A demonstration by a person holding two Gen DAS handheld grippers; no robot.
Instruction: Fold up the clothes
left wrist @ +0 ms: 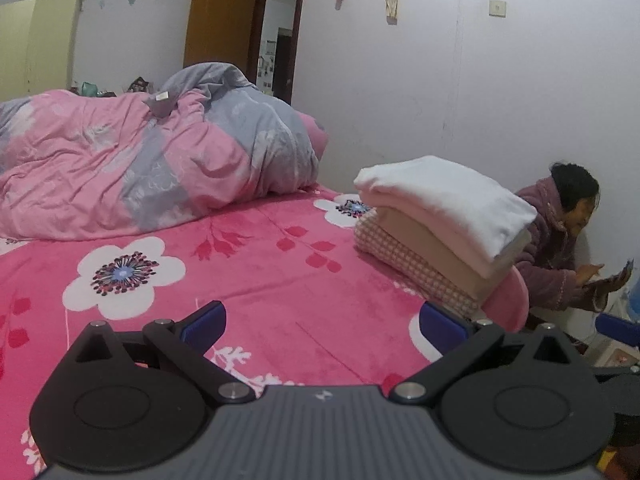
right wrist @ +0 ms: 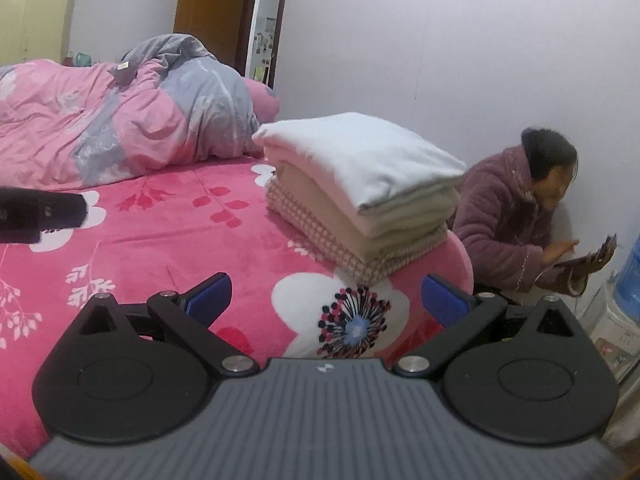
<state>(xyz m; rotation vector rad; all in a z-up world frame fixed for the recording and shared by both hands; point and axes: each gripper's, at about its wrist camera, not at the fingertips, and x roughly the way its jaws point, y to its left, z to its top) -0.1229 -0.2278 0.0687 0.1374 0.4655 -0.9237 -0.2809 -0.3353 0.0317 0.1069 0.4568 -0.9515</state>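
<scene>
Pink floral bedding (left wrist: pixel 248 280) fills the lower and middle part of both views, with a rumpled pink and grey quilt (left wrist: pixel 140 160) heaped at the upper left and a pale wall behind. On the bed's right edge sits a stack of folded clothes (left wrist: pixel 436 228): a white piece on top, pale pink and beige layers under it, and a checked pink piece at the bottom. In the left wrist view the left gripper (left wrist: pixel 322 324) has its jaws spread wide and holds nothing; the stack lies beyond and to the upper right of the right finger, apart from it. In the right wrist view the right gripper (right wrist: pixel 326 298) is likewise spread wide and empty, with the stack straight ahead above the gap between the fingers, not touching them. At the left edge of that view a dark part of the other gripper shows over the bedding. At the right of both frames a person in a purple padded robe (right wrist: pixel 500 220) crouches by the wall, beside a water dispenser (right wrist: pixel 628 280).
</scene>
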